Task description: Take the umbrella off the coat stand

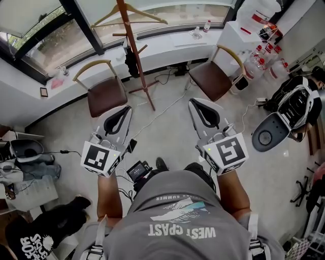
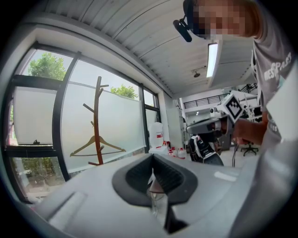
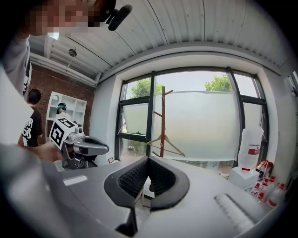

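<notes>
The red-brown wooden coat stand [image 1: 137,56] rises by the window, between two chairs. A black folded umbrella [image 1: 132,62] hangs on the stand's left side, and a wooden hanger [image 1: 130,15] rests near its top. My left gripper [image 1: 120,118] and right gripper [image 1: 201,109] are held out side by side over the floor, short of the stand, both shut and empty. In the left gripper view the coat stand [image 2: 97,122] is ahead to the left of the shut left gripper [image 2: 152,159]. The right gripper view has the coat stand [image 3: 163,123] just above the shut right gripper [image 3: 148,161].
Two brown-seated chairs [image 1: 106,95] [image 1: 213,77] flank the stand. Cables [image 1: 167,107] trail over the floor in front of it. A white table [image 1: 234,36] with bottles is at the back right. A person [image 1: 299,101] sits at the right.
</notes>
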